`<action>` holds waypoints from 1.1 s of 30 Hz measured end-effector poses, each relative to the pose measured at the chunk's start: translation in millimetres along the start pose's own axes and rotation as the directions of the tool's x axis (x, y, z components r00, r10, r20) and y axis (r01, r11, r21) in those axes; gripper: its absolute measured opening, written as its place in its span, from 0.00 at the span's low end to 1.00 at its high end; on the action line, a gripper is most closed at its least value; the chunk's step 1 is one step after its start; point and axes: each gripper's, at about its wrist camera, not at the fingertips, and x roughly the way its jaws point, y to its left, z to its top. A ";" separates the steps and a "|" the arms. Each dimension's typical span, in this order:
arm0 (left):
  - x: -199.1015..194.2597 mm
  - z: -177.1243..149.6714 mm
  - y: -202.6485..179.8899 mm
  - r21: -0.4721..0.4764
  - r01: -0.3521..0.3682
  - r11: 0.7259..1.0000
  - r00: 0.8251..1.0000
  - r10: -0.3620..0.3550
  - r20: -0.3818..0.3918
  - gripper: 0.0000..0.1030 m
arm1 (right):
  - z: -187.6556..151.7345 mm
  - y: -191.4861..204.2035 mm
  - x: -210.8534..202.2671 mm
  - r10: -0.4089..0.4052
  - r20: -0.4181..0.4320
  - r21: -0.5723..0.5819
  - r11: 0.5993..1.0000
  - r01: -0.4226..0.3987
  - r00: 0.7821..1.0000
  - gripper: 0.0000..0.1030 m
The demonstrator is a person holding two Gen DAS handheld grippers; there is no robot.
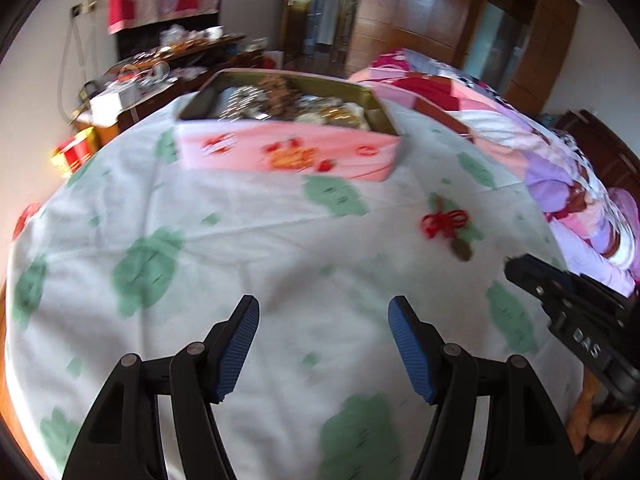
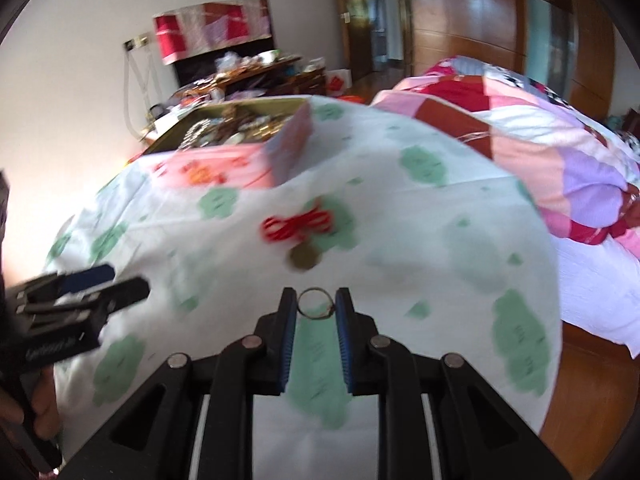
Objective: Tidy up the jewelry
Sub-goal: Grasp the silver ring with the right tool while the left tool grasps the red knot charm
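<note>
My right gripper (image 2: 315,304) is shut on a thin metal ring (image 2: 314,303), held between its blue pads above the bed cover. A red knotted cord charm with a bronze coin (image 2: 298,226) lies on the cover just ahead of it; it also shows in the left wrist view (image 1: 446,224). An open pink tin (image 1: 288,152) full of jewelry stands farther back, and in the right wrist view (image 2: 240,160) at the left. My left gripper (image 1: 323,308) is open and empty over the cover. The right gripper (image 1: 560,300) shows at the right edge of the left wrist view.
The white cover with green patches (image 1: 240,248) lies over a bed. A pink and purple quilt (image 2: 540,152) is heaped at the right. A cluttered wooden desk (image 1: 160,68) stands behind the tin. The left gripper (image 2: 80,292) shows at the left edge of the right wrist view.
</note>
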 end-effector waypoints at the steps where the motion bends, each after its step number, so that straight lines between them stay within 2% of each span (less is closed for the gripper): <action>1: 2.6 5.5 -7.1 0.019 0.011 1.000 1.000 -0.011 0.004 0.65 | 3.5 -4.7 1.0 -0.010 0.004 0.013 1.000 0.010 1.000 0.22; 8: 21.5 32.3 -54.6 0.156 0.089 0.984 0.996 -0.092 0.015 0.65 | 15.6 -22.4 4.1 -0.062 0.025 0.050 0.997 0.061 0.998 0.22; 11: 35.5 42.4 -71.6 0.204 0.085 0.975 0.996 -0.087 0.003 0.65 | 18.8 -27.9 2.1 -0.071 0.037 0.056 0.996 0.068 0.997 0.22; 16: 53.1 54.0 -83.3 0.214 0.075 0.974 0.997 -0.076 -0.004 0.64 | 21.8 -34.2 1.4 -0.061 0.049 0.065 0.996 0.058 0.997 0.22; 17: 57.6 53.5 -84.2 0.215 0.079 0.973 0.997 -0.076 -0.020 0.56 | 22.3 -35.6 2.2 -0.059 0.048 0.068 0.996 0.056 0.997 0.22; 18: 59.9 50.6 -84.0 0.219 0.081 0.972 0.997 -0.075 -0.034 0.45 | 22.7 -37.2 2.6 -0.057 0.047 0.072 0.996 0.054 0.997 0.22; 19: 65.5 46.5 -84.2 0.227 0.072 0.971 0.996 -0.060 -0.059 0.39 | 23.3 -38.3 3.4 -0.055 0.047 0.074 0.996 0.051 0.997 0.22; 20: 65.0 43.3 -87.9 0.254 0.044 0.966 0.999 -0.040 -0.022 0.34 | 24.1 -40.1 3.4 -0.053 0.048 0.077 0.996 0.049 0.997 0.22; 23: 65.7 42.3 -91.3 0.279 0.046 0.959 0.999 -0.040 -0.025 0.24 | 25.3 -44.4 2.1 -0.055 0.055 0.079 0.996 0.051 0.997 0.21; 25: 65.9 43.6 -89.2 0.272 0.052 0.961 0.999 -0.047 -0.024 0.13 | 26.1 -47.4 2.6 -0.048 0.055 0.090 0.995 0.043 0.997 0.22; 26: 66.0 44.6 -86.6 0.260 0.061 0.964 0.998 -0.056 -0.026 0.04 | 26.4 -48.2 3.1 -0.043 0.055 0.096 0.995 0.038 0.998 0.22; 30: 57.6 47.3 -71.7 0.190 0.113 0.975 0.993 -0.115 0.000 0.04 | 26.3 -47.8 0.1 -0.031 0.065 0.107 0.994 0.024 0.997 0.21; 33: 40.6 44.3 -64.6 0.183 0.107 0.977 0.991 -0.119 0.057 0.04 | 27.9 -45.7 -4.3 -0.018 0.076 0.109 0.994 0.009 0.997 0.22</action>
